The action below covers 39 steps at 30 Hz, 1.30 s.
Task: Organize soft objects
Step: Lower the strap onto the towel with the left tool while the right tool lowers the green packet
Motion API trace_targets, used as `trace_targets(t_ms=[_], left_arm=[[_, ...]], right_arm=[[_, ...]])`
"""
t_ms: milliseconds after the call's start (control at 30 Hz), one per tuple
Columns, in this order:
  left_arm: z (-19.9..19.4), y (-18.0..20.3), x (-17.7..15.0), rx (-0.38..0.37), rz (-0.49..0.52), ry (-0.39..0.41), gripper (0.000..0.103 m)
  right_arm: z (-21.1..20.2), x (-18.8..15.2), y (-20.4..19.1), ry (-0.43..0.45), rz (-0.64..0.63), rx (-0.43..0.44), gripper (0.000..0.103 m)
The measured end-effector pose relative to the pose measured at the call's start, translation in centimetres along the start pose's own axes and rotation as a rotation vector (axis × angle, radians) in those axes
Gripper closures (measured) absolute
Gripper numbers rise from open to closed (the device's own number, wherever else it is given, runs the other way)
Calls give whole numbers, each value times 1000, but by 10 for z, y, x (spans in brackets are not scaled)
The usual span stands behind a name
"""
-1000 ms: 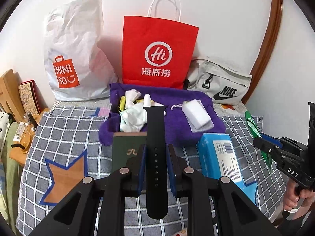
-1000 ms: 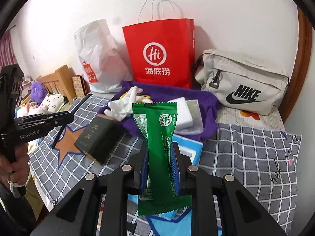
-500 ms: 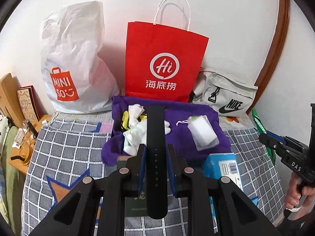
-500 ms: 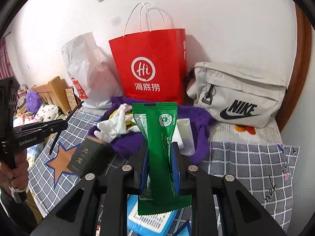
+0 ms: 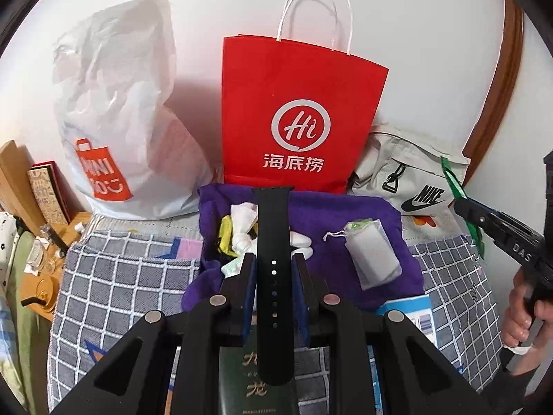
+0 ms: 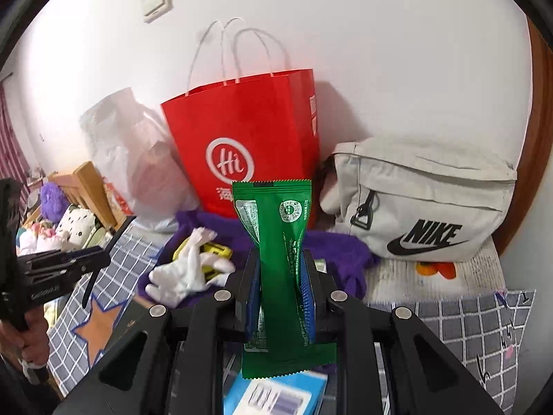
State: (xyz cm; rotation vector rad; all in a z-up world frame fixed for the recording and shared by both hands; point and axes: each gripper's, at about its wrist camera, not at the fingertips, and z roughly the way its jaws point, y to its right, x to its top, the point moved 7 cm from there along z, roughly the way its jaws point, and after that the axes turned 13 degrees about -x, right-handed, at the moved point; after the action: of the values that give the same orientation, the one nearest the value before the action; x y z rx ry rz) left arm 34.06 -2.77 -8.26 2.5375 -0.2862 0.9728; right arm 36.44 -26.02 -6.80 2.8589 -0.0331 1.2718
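Observation:
My left gripper point(image 5: 273, 269) is shut on a black watch strap point(image 5: 273, 242) and holds it upright above the purple cloth point(image 5: 345, 214). My right gripper point(image 6: 280, 273) is shut on a green snack packet point(image 6: 281, 242), also upright. On the cloth lie a white glove point(image 6: 186, 273), a yellow item point(image 5: 225, 235) and a small white drawstring pouch point(image 5: 373, 259). The red paper bag point(image 5: 297, 110) stands behind the cloth against the wall. The right gripper shows at the right edge of the left wrist view point(image 5: 466, 207).
A white Miniso plastic bag point(image 5: 117, 121) stands left of the red bag, a grey Nike pouch point(image 6: 425, 204) right of it. A dark green box point(image 5: 249, 373) and a blue packet point(image 6: 276, 394) lie on the checked bed cover point(image 5: 121, 276). A wooden bedside shelf point(image 5: 38, 276) is at the left.
Both grippers have risen and moved toward the wall with their loads; the bags now look larger and the green box and blue packet have dropped to the bottom of the views.

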Motion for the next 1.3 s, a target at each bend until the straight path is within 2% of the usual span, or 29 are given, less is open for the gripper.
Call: trace_targets(t_ms=[267, 633, 1067, 1300], left_arm=[[37, -4, 16, -22, 15, -27, 83], [85, -11, 18, -66, 21, -72, 83], [106, -22, 10, -126, -19, -110, 83], [111, -35, 7, -102, -38, -124, 83]], right_arm=[[32, -8, -1, -65, -18, -16, 81], [60, -18, 11, -130, -10, -57, 81], [89, -30, 20, -188, -4, -112, 81], [118, -47, 20, -268, -12, -100, 81]])
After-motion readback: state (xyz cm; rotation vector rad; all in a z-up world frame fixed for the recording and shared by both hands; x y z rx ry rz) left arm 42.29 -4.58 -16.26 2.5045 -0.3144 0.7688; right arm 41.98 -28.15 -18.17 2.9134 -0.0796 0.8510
